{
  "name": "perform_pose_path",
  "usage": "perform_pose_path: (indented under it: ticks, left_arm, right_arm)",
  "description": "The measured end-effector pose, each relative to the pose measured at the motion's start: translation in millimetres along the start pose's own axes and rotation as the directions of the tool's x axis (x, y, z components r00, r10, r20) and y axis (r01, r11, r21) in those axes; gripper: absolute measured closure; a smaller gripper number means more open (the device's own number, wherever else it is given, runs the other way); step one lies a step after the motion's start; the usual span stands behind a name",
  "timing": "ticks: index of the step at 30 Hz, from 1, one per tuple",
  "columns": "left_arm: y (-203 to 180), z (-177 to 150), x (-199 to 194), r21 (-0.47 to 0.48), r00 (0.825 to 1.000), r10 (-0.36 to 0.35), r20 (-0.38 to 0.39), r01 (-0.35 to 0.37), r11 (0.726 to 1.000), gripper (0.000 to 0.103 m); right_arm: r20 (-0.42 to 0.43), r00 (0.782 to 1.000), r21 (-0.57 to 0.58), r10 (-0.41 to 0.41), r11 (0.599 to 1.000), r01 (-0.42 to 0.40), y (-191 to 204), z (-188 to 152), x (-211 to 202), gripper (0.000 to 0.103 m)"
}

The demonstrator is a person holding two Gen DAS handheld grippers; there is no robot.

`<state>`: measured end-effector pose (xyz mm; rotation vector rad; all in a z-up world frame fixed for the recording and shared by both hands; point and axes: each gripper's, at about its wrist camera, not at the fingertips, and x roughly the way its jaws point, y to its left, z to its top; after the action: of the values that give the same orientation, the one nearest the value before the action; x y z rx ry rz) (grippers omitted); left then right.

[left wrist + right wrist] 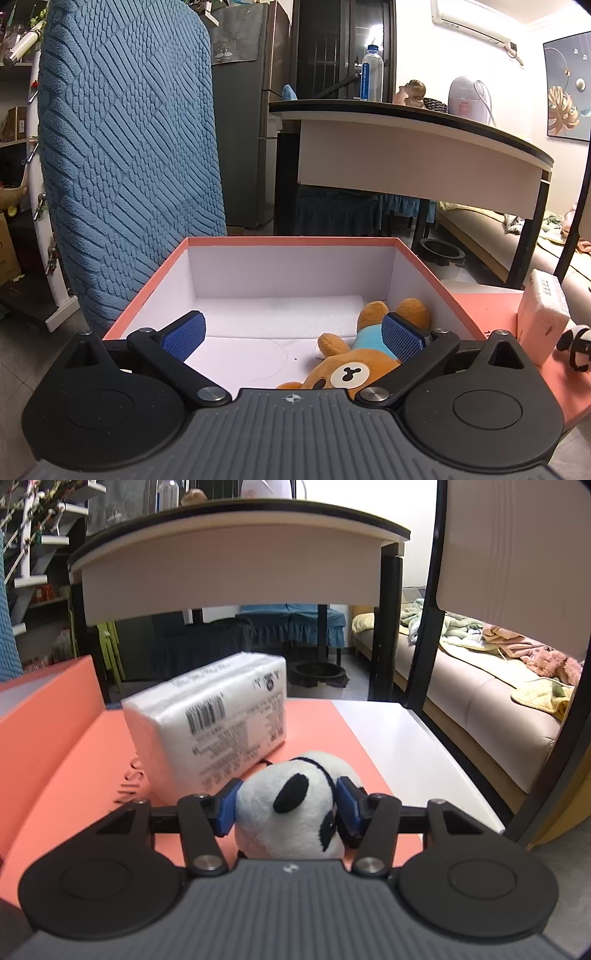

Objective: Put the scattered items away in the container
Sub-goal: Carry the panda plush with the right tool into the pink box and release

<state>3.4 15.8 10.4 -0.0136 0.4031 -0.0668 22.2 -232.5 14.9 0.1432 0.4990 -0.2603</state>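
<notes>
Orange-rimmed box [295,242] already holds the brown bear [354,365], and the left gripper [293,334] hangs spread wide above it. Outside on the lid [92,746], the right gripper [286,806] pinches the panda [291,819]; the tissue pack [210,731] stands just beside it, also outside the box.

Both grippers: left gripper [293,334] and right gripper [288,805] have black linkages, silver pivot screws, blue ribbed pads, grey ridged bodies.
</notes>
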Motion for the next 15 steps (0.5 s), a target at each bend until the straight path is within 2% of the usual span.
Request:
perform_pose_path:
  ticks: [5,10,15]
  left_arm:
    - [6,0,-4,-0.01,1.0,0.003,0.003,-0.003,1.0,0.001]
    - [11,1,-7,-0.02,1.0,0.006,0.005,-0.006,1.0,0.001]
    - [22,0,-7,-0.031,1.0,0.019,-0.001,-0.019,0.999,0.001]
  right_arm:
    - [0.084,0.996,0.023,0.02,0.999,-0.022,5,12,-16,0.048]
    - [0.191,0.979,0.036,0.066,0.997,-0.074,22,32,-36,0.048]
    - [0.212,0.965,0.034,0.153,0.986,-0.164,56,44,-35,0.047]
